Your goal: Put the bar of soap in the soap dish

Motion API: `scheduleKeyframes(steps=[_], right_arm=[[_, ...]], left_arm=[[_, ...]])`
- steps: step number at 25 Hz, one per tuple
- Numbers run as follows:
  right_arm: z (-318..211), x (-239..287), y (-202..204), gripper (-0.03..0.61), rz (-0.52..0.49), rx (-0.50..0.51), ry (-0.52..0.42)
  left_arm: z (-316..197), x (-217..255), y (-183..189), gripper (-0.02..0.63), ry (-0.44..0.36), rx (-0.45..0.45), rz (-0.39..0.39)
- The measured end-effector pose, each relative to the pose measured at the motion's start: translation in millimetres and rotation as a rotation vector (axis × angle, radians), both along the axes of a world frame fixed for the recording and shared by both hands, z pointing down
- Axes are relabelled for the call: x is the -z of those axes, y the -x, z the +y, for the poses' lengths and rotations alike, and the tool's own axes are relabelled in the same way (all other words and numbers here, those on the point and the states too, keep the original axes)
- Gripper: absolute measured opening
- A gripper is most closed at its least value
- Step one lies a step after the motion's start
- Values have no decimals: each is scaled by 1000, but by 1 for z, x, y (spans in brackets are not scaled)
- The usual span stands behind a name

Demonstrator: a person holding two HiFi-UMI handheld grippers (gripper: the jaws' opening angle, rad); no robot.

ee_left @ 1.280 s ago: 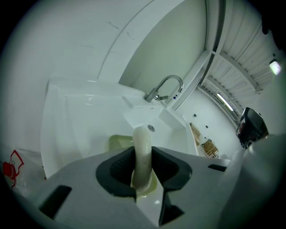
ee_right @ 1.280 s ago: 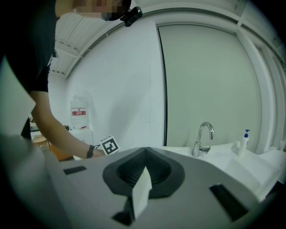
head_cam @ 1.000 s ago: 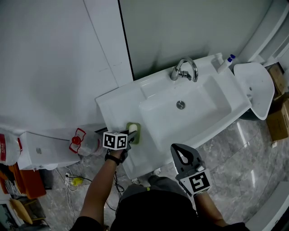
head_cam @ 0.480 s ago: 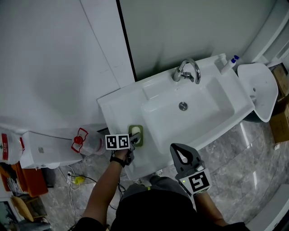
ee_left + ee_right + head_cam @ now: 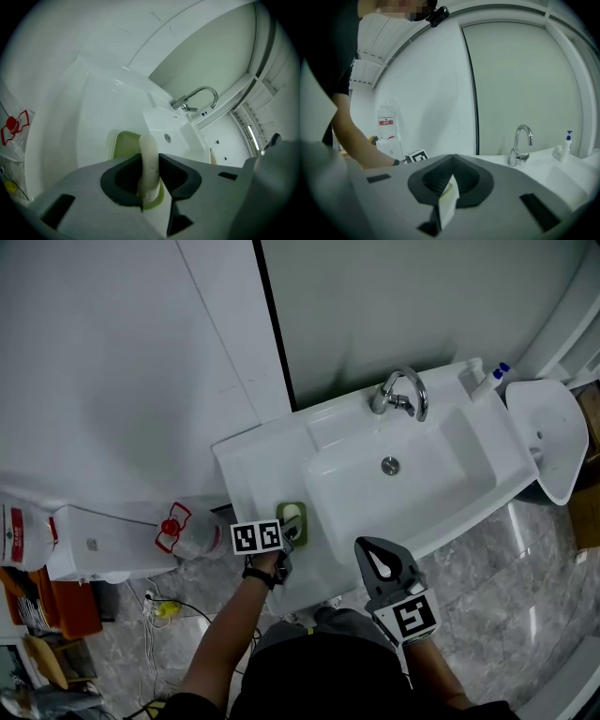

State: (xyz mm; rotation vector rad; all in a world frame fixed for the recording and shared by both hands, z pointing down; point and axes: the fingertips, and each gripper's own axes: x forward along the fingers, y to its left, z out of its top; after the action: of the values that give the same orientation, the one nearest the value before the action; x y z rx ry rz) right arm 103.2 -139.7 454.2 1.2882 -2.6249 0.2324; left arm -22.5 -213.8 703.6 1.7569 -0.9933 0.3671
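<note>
Squarely over the dish: the left claw (image 5: 292, 531) is clamped on the bar of soap (image 5: 149, 157), which stands on edge.

Its lower end dips into the green soap dish (image 5: 122, 143); whether it touches the bottom I cannot tell. The dish sits on the white tabletop (image 5: 251, 460), with the basin (image 5: 375, 493) rim just beside it at 3 o'clock, the front edge near at 6 o'clock, and bare surface open toward 12 o'clock. The right claw (image 5: 373, 555) is closed and empty, at 5 o'clock of the dish, off the front edge over the floor (image 5: 525, 587), well apart.
</note>
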Motion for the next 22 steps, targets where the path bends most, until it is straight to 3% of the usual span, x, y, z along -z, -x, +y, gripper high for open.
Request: scheduleKeyframes(steps=[8,16,22], right_arm=[[-7,-1,-2,12,-10,11,0],[-9,-2,-1,11,-19,21,-4],[-8,-2,-3,12,-22,18,-3]], left_arm=[[3,1,-2,109,40,-3,64],[7,-2,-2,118,6,-105,-57],[9,-1,1,121,3,-115,-69]])
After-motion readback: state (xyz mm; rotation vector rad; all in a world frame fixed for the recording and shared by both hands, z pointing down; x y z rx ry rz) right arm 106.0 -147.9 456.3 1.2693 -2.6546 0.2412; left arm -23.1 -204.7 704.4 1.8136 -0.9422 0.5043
